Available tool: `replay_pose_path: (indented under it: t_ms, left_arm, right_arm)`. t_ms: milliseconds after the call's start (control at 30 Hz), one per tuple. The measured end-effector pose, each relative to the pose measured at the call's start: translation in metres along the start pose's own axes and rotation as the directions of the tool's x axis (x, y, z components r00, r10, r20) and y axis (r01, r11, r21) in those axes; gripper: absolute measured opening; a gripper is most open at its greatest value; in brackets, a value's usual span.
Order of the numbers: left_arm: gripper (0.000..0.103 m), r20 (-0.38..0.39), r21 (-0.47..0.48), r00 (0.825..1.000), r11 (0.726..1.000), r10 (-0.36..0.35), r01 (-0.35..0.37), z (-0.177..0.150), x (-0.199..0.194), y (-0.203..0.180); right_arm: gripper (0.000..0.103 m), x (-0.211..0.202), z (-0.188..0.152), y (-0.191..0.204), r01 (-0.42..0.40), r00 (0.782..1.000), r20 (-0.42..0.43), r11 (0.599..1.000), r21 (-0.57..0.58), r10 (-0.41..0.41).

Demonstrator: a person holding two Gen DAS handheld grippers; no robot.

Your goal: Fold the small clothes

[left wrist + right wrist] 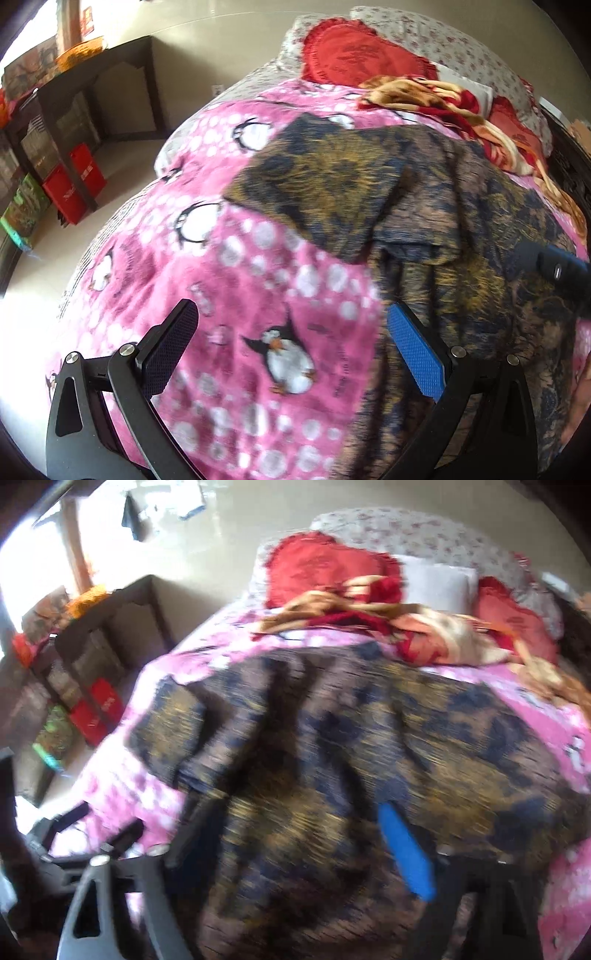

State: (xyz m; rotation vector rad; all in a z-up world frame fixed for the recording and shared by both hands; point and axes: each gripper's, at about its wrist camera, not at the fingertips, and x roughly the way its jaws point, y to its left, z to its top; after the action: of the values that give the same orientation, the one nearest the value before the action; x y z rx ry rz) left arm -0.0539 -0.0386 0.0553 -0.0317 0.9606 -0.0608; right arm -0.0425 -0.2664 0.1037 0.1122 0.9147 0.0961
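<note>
A brown, gold and dark-blue patterned garment [424, 206] lies spread on a pink penguin blanket [229, 280] on the bed. One sleeve [314, 173] points left. My left gripper [291, 325] is open and empty, hovering over the blanket at the garment's left edge. The blue pad [413, 354] is over the cloth edge. In the right wrist view the garment [351, 738] fills the middle, blurred. My right gripper [291, 834] is open above it, holding nothing. Its tip also shows in the left wrist view [561, 266] at the far right.
Red cushions [351, 55] and a crumpled red and gold blanket [436, 99] lie at the head of the bed. A dark shelf unit [85, 118] with red boxes [74, 184] stands on the floor to the left. The left gripper's frame [74, 845] shows low left.
</note>
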Motion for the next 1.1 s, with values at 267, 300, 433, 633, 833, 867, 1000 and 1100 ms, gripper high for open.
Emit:
replay_pose_path:
  t_ms: [267,300,433,633,833,867,1000,1100]
  left_arm:
    - [0.102,-0.018,-0.033,1.0,0.999,0.015,-0.016,0.0,0.013,0.03]
    - [0.103,-0.02,-0.036,1.0,0.999,0.015,-0.016,0.0,0.015,0.032]
    - [0.103,-0.028,-0.048,0.999,0.999,0.019,-0.02,0.001,0.022,0.04]
    - [0.102,-0.046,-0.071,0.999,0.997,0.021,-0.024,0.003,0.03,0.045]
    - [0.102,-0.032,-0.072,0.999,0.997,0.011,-0.014,0.005,0.025,0.04]
    - [0.102,-0.03,-0.071,1.0,0.997,0.007,-0.009,0.006,0.023,0.037]
    - [0.102,0.003,-0.061,1.0,0.998,-0.014,0.014,0.009,0.009,0.025]
    - [0.102,0.016,-0.034,0.999,0.999,-0.037,0.037,0.01,0.0,0.01]
  right_arm:
    - [0.069,0.058,0.04,0.051,-0.143,0.99,-0.027,0.988,-0.066,0.141]
    - [0.069,0.068,0.045,0.054,-0.147,0.989,-0.029,0.987,-0.061,0.145]
    - [0.069,0.104,0.058,0.055,-0.176,0.983,-0.051,0.984,-0.003,0.176]
    - [0.012,0.121,0.062,0.07,-0.258,0.965,-0.051,0.966,-0.005,0.258]
    - [0.004,0.075,0.07,0.054,-0.312,0.95,0.027,0.95,-0.009,0.312]
    - [0.004,0.058,0.074,0.046,-0.317,0.947,0.058,0.948,-0.007,0.317]
    - [0.004,-0.008,0.089,0.006,-0.304,0.94,0.159,0.953,-0.003,0.301]
    - [0.004,-0.059,0.094,-0.038,-0.244,0.944,0.23,0.97,0.008,0.235]
